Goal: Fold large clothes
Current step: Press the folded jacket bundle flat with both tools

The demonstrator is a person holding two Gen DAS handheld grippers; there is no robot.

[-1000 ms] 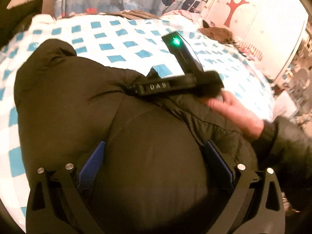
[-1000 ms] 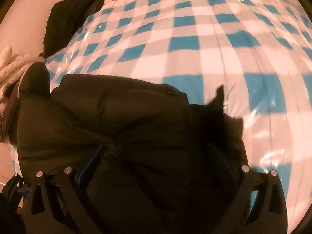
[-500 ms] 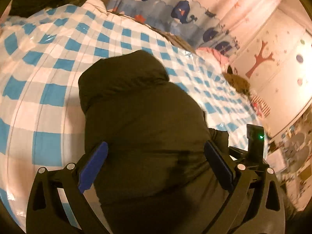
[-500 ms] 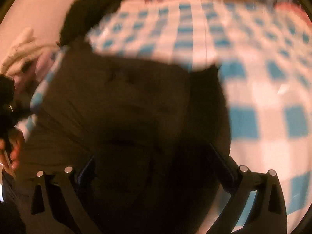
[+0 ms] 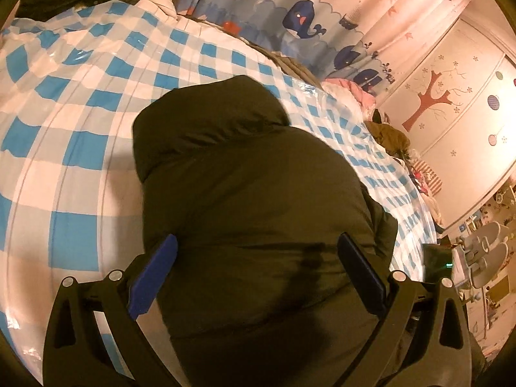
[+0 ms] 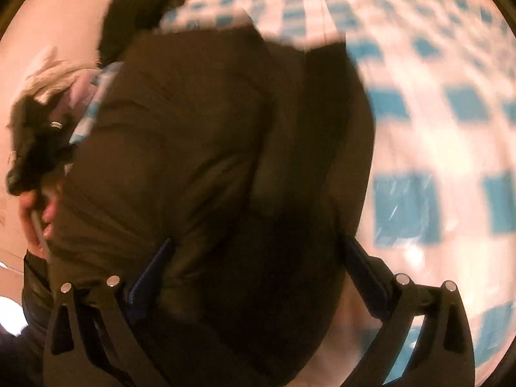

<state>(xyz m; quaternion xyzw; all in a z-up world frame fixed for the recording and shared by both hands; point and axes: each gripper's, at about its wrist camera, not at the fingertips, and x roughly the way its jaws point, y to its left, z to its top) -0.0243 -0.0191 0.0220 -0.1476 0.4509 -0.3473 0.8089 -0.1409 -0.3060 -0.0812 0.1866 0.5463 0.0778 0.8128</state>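
Observation:
A dark olive puffer jacket (image 5: 245, 193) lies bunched on the blue-and-white checked bed cover (image 5: 74, 148). My left gripper (image 5: 258, 271) stands wide open with the jacket's bulk between its blue pads (image 5: 151, 277). In the right wrist view, which is blurred, the jacket (image 6: 209, 161) fills the middle. My right gripper (image 6: 258, 277) is also wide open around a thick fold of it. The other hand and left gripper body (image 6: 35, 148) show at the jacket's left edge. The right gripper's green light (image 5: 446, 264) shows at the jacket's far right.
Whale-print curtains (image 5: 290, 9) and a wall with a tree decal (image 5: 432, 96) stand behind the bed. Other clothes (image 5: 390, 135) lie at the bed's far edge. A dark garment (image 6: 151, 9) and a pale knit (image 6: 48, 74) lie at the bed's corner.
The left view swung from the jacket's right side toward its hood end. The right gripper left the middle of that view for its right edge. The right view moved closer over the jacket.

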